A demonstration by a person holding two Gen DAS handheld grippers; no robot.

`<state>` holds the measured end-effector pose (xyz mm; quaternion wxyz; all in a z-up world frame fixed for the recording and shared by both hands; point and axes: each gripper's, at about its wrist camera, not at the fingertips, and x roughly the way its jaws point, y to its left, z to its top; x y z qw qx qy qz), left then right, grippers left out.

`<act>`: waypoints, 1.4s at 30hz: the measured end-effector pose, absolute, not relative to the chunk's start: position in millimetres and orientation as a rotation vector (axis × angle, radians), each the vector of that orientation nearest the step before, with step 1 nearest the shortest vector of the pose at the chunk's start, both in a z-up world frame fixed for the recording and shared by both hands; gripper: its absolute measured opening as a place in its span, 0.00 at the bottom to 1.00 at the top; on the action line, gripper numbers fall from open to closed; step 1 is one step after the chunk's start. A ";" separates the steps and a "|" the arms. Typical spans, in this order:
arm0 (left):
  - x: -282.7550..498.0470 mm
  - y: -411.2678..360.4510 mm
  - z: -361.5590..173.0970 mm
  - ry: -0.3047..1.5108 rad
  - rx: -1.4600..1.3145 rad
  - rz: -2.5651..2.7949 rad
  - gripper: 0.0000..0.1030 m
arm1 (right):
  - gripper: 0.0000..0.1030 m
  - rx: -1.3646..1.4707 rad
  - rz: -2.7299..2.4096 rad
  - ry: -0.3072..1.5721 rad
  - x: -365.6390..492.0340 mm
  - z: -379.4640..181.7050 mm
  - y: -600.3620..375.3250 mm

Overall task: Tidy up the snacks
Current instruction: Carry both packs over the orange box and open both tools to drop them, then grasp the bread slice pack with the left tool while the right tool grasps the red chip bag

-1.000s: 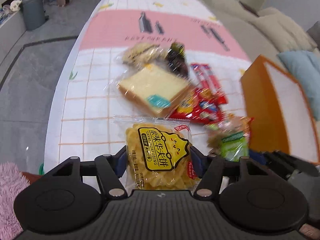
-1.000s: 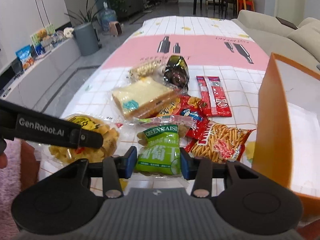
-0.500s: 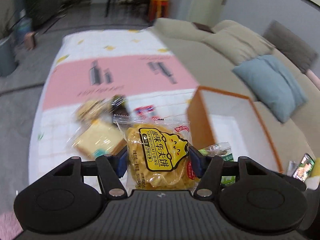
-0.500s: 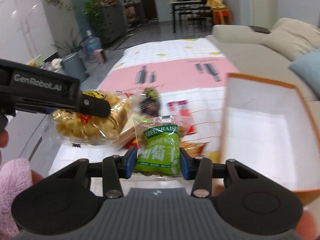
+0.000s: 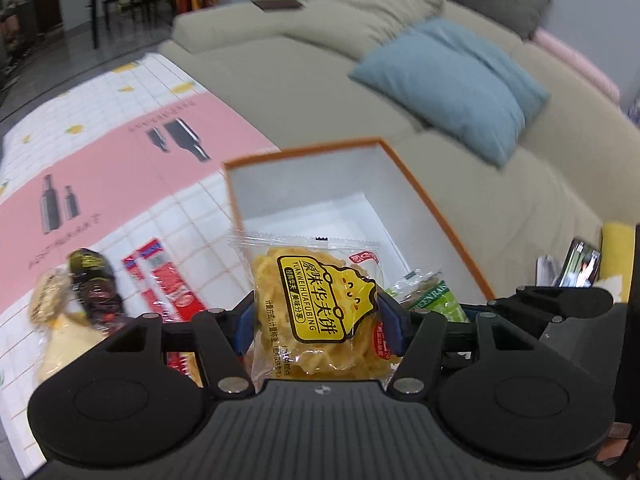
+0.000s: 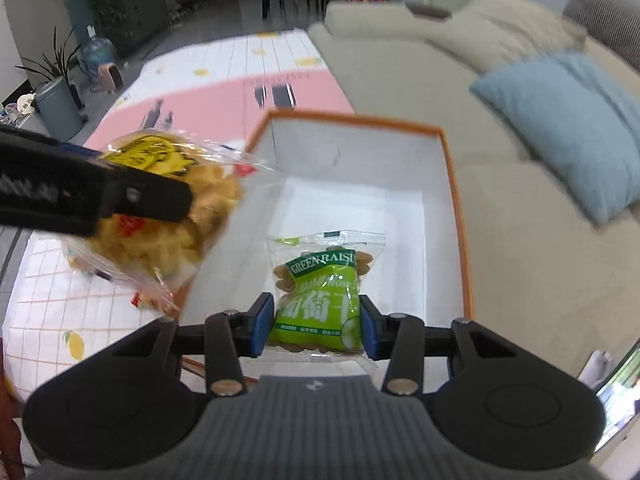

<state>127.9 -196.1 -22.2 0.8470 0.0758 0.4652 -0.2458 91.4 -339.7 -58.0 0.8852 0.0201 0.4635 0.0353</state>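
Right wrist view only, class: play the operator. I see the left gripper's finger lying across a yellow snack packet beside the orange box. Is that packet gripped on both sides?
Observer: Yes. In the left wrist view both blue pads of the left gripper press the yellow packet, one from each side.
Operator: What snacks lie on the table?
Observer: Two red stick packets and a dark wrapped snack lie on the tablecloth, left of the orange box.
Operator: Anything else there?
Observer: A pale bagged snack, blurred, beside the dark one.
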 end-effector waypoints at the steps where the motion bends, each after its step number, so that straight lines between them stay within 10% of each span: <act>1: 132.8 -203.6 -30.9 1.002 0.181 -0.518 0.67 | 0.42 0.051 0.079 0.988 94.7 -63.8 -344.2; 23: 149.0 -197.4 -61.3 1.104 0.246 -0.496 0.67 | 0.33 0.077 0.131 1.224 139.3 -110.2 -348.5; 42: 99.1 -60.4 -15.5 0.879 0.169 -0.305 0.68 | 0.56 0.140 0.114 0.816 84.2 -37.9 -276.0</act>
